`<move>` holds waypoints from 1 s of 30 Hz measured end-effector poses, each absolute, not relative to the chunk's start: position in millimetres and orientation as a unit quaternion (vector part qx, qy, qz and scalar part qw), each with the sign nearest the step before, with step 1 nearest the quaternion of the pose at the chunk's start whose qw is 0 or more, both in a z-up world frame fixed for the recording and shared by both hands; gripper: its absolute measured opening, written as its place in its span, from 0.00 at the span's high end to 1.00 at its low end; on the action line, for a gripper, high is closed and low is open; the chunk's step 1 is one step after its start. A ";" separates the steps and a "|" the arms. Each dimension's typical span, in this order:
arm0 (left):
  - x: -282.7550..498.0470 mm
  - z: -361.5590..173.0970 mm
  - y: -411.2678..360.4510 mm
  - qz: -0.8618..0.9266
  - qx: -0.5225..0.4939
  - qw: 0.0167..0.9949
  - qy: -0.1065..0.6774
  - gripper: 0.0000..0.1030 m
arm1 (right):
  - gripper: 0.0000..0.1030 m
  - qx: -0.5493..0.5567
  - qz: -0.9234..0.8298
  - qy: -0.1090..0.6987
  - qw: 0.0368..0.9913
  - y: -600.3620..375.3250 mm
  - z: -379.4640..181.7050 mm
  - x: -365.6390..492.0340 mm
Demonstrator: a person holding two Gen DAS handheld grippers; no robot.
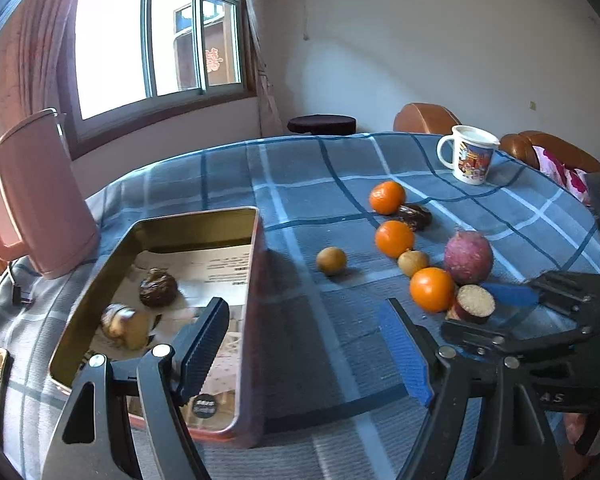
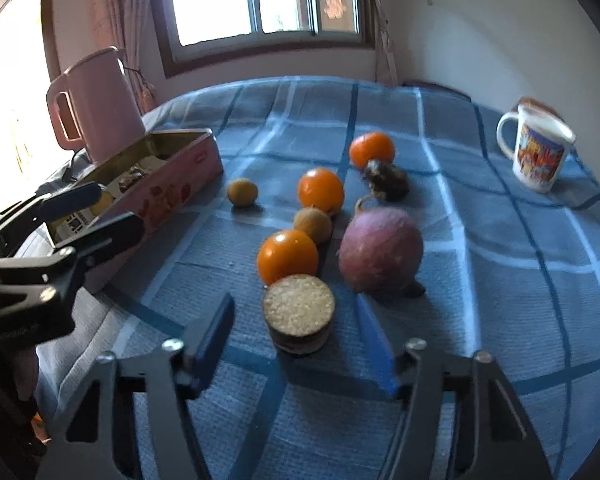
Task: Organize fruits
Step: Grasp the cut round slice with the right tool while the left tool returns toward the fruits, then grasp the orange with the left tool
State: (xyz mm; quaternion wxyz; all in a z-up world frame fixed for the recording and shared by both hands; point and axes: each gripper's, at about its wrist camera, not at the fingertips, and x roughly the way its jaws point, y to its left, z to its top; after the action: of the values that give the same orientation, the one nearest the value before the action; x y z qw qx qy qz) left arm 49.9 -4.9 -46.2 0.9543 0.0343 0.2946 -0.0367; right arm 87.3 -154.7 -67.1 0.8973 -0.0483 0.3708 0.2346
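Fruit mostly out on the checked tablecloth (image 2: 480,208) — we count three oranges (image 2: 287,257), two small brown round fruits (image 2: 242,192), a dark wrinkled one (image 2: 386,180), a purple round fruit (image 2: 380,250) and a cut half (image 2: 299,312) with its pale face up. The tin box (image 1: 256,272) at the left holds only two pieces so far, one dark wrinkled fruit (image 1: 158,287) and a paler lump (image 1: 124,326) too blurred to name, so we judge the job barely started, eight-odd pieces left to move.

Left gripper (image 1: 300,344) hangs over the box's near edge, jaws spread wide, nothing held. Right gripper (image 2: 296,344) is also spread, empty, its fingers either side of the cut half but not touching as far as we can tell.

Writing: printed paper lining the box is unreadable; mug (image 2: 538,150) carries a cartoon print, no legible text. Pink jug (image 2: 96,108) stands behind the box — no label seen.
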 end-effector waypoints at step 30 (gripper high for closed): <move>114.2 -71.9 -84.6 -0.187 0.023 0.896 0.402 0.60 | 0.62 0.009 0.141 0.272 0.952 -214.3 -29.5 90.4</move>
State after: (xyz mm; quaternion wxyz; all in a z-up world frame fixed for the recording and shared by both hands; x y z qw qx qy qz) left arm 114.2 -84.6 -71.9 0.8961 0.0232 0.4020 -0.1865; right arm 90.4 -214.3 -29.5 0.9520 0.0086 0.2716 0.1409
